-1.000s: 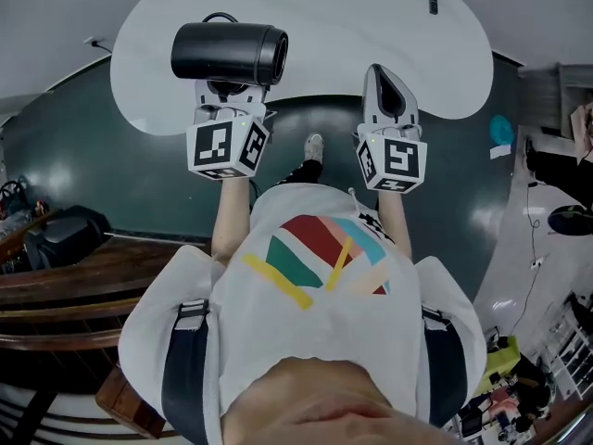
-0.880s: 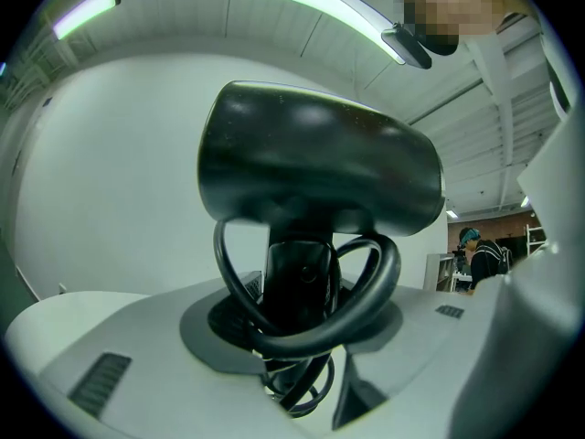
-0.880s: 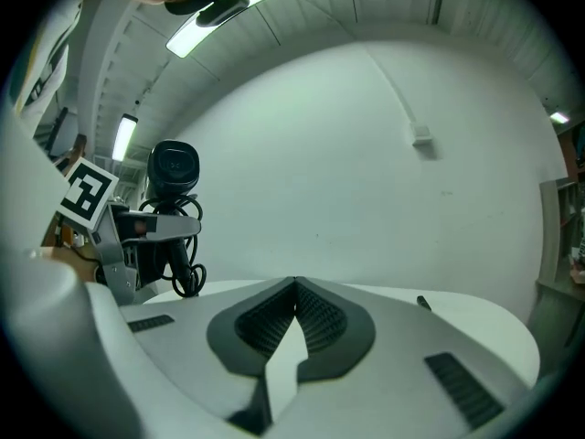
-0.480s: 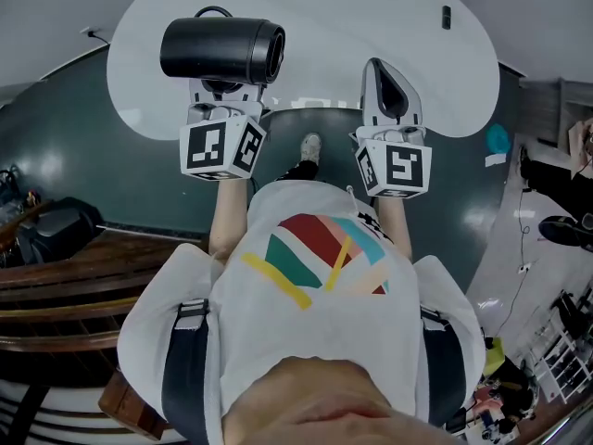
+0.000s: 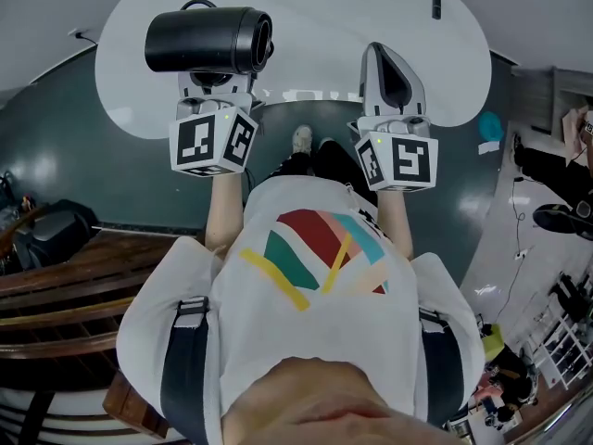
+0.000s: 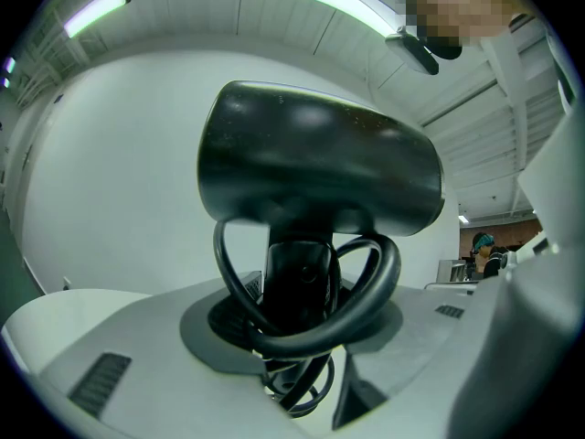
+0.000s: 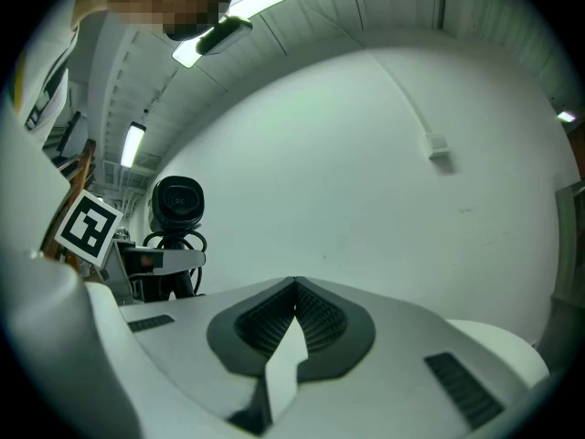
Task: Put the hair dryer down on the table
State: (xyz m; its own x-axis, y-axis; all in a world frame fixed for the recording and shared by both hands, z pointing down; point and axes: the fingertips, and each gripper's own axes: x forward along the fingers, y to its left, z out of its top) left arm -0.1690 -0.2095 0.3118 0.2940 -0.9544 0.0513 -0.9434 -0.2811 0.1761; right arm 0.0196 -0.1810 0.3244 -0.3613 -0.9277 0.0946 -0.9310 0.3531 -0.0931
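The black hair dryer (image 5: pixel 208 40) hangs over the near left part of the white table (image 5: pixel 315 12), its barrel lying crosswise. My left gripper (image 5: pixel 215 82) is shut on its handle (image 6: pixel 297 282), and the black cord (image 6: pixel 379 286) loops around the handle between the jaws. The barrel (image 6: pixel 320 167) fills the left gripper view above the jaws. My right gripper (image 5: pixel 389 72) is held to the right of it over the table's near edge, shut with nothing in it (image 7: pixel 294 314). From the right gripper view the hair dryer (image 7: pixel 176 201) shows at the left, nozzle toward the camera.
A small dark object (image 5: pixel 435 6) lies at the table's far right. Dark green floor (image 5: pixel 111 174) surrounds the table. Brown wooden steps (image 5: pixel 83 286) are at the left, a teal object (image 5: pixel 488 125) and clutter at the right. My shoe (image 5: pixel 302 139) shows below the table edge.
Both grippers have shifted slightly away from me and to the left, carrying the hair dryer further over the table's left part. The grip has not changed.
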